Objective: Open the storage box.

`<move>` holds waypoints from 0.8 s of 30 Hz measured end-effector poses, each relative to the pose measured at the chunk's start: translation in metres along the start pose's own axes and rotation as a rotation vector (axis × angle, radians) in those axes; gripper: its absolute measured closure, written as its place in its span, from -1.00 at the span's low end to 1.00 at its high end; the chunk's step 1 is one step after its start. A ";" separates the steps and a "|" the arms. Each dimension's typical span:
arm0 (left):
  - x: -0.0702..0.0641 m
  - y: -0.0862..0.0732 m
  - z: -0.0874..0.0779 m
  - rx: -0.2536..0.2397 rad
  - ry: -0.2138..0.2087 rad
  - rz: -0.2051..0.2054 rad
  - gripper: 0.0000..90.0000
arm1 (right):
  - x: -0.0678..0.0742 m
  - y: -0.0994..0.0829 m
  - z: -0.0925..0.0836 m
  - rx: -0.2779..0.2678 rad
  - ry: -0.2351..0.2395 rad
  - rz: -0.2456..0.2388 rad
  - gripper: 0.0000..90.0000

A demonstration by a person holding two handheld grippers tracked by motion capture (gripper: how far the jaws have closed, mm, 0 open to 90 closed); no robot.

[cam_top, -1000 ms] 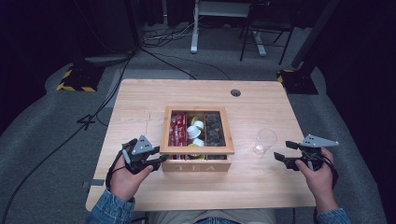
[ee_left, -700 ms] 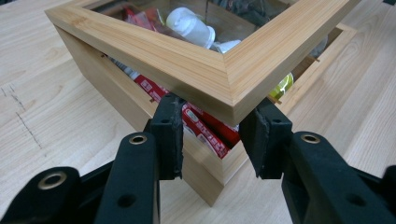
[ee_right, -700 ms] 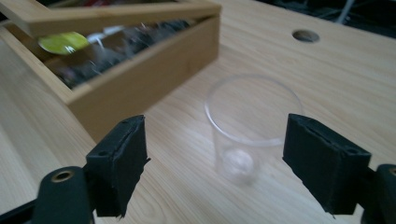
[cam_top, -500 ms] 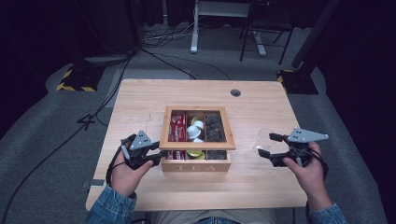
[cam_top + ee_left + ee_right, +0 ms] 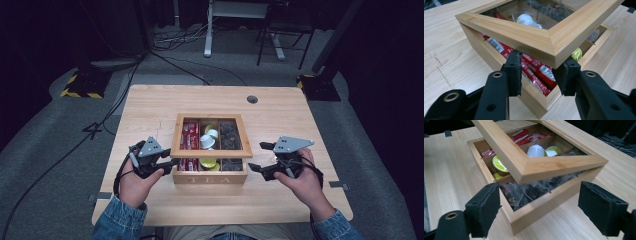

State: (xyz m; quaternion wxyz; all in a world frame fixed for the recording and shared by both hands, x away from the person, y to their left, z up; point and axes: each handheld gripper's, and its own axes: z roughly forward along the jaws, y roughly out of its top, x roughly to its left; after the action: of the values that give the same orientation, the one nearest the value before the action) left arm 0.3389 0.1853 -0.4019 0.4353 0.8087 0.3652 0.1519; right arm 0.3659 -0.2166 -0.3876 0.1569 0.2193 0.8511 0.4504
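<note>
1. The table (image 5: 150, 110) is pale wood, with a round cable hole (image 5: 252, 99) near its far edge.
2. The tea box (image 5: 210, 172) sits at the middle of the table toward the person's side, its front marked TEA. Its open compartments hold the goods.
3. The lid (image 5: 534, 37) — a wooden frame around a clear pane — is lifted at its front and tilts above the box; in the left gripper view a gap shows between lid and box.
4. The left gripper (image 5: 167, 162) is at the box's left front corner. Its jaws are pinched on the corner of the lid frame, one pad on each side of the wood, holding it raised.
5. The right gripper (image 5: 264, 156) hovers just beside the box's right front corner. Its jaws stand spread wide and have just been opening, with nothing pressed between the pads; the box corner lies ahead of them, apart.
6. Red packets (image 5: 534, 72) fill the left compartments.
7. Dark tea bags (image 5: 529, 191) lie in the right compartments.
8. White and yellow-green capsules (image 5: 499, 163) sit in the middle — smallest of the lot.
</note>
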 end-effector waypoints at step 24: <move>0.000 0.001 -0.004 -0.036 0.053 0.034 0.13 | 0.003 0.024 0.013 -0.025 -0.090 -0.156 -0.16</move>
State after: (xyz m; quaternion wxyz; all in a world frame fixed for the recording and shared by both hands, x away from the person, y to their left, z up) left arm 0.3376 0.1871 -0.3989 0.4375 0.8025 0.3600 0.1873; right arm 0.3751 -0.1941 -0.3743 0.2325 0.1704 0.8520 0.4371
